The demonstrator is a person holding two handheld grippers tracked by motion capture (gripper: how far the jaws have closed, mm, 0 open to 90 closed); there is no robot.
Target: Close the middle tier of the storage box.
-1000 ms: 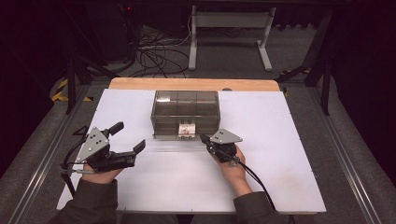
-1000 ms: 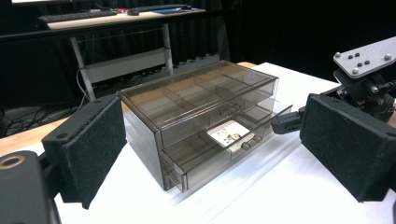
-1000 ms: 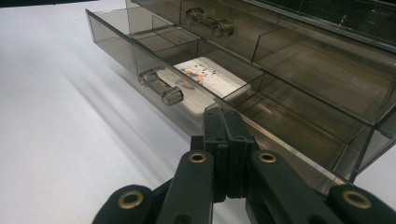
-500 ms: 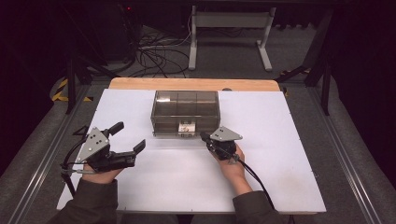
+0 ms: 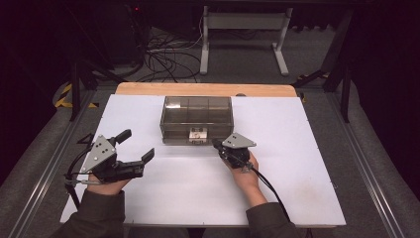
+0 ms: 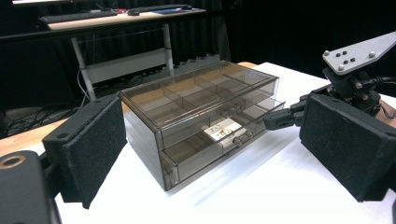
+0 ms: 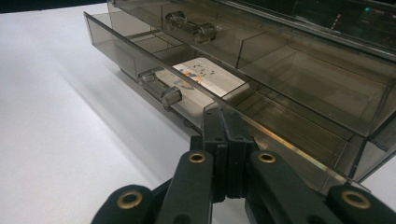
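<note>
So nearest the person, the left gripper (image 5: 132, 148) sits over the white table (image 5: 307, 188) at the near-left, jaws spread wide with nothing between them, well apart from everything else. In the left gripper view you just look out between its two black pads (image 6: 95, 140) at the box.

A bit further in, the right gripper (image 5: 216, 144) has its jaws pressed flat together, empty, with the closed tip right at the front edge of the lower drawer (image 7: 154, 70), near its right end. Can't quite tell if it's actually touching the plastic or just beside it.

Then the smoky clear drawer box (image 5: 196, 110) itself, sitting mid-table toward the far side. The lower drawer is pulled out a little, the upper one (image 6: 243, 100) is in. Inside the lower drawer's middle compartment there's a small white card (image 7: 205, 77) with some coloured print, lying flat just behind the clear handle (image 7: 161, 88).

Beyond the box is the wooden table edge (image 5: 148, 89), then floor cables (image 5: 163, 59) in the dark.
</note>
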